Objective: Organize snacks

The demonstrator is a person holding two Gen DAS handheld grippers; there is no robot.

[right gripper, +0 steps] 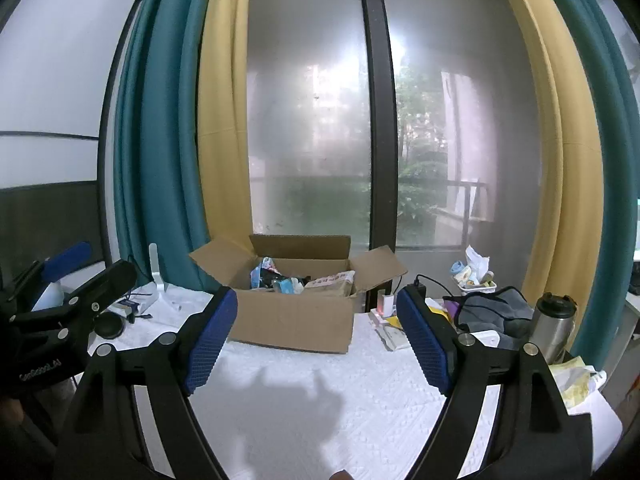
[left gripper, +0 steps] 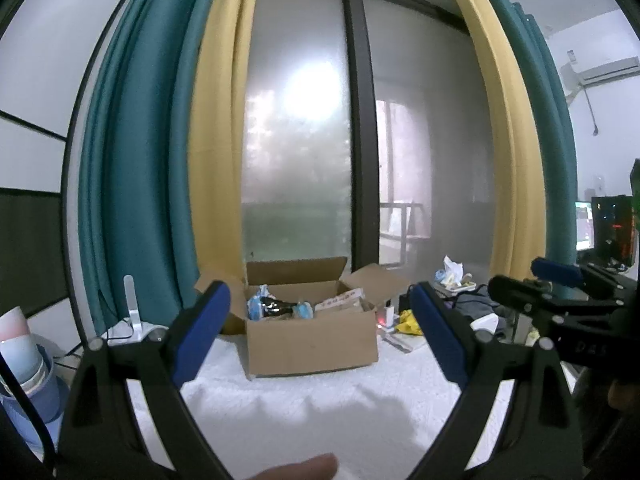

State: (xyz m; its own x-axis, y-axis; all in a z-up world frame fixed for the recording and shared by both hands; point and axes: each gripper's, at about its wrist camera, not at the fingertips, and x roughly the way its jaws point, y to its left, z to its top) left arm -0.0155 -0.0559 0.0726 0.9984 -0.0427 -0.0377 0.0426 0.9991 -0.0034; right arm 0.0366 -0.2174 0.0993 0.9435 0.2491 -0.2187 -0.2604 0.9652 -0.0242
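An open cardboard box (left gripper: 312, 344) (right gripper: 292, 322) stands at the far side of the white-covered table (right gripper: 320, 400), flaps spread. Inside lie several snack packets (left gripper: 280, 306) (right gripper: 296, 280), blue, white and pale pink. My left gripper (left gripper: 318, 287) is held level in front of the box, open, with nothing between its blue pads (left gripper: 204, 332). My right gripper (right gripper: 316, 293) is also open and empty, short of the box and apart from it. Each gripper shows in the other's view: the right gripper (left gripper: 524, 278) at the right edge, the left gripper (right gripper: 108, 262) at the left edge.
A white router (left gripper: 134, 312) and stacked cups (left gripper: 20, 360) stand at the left. To the right of the box lie a grey cloth (right gripper: 496, 312), a steel tumbler (right gripper: 554, 328), a small basket of items (right gripper: 476, 276) and a yellow packet (right gripper: 576, 384). Curtains and a window rise behind.
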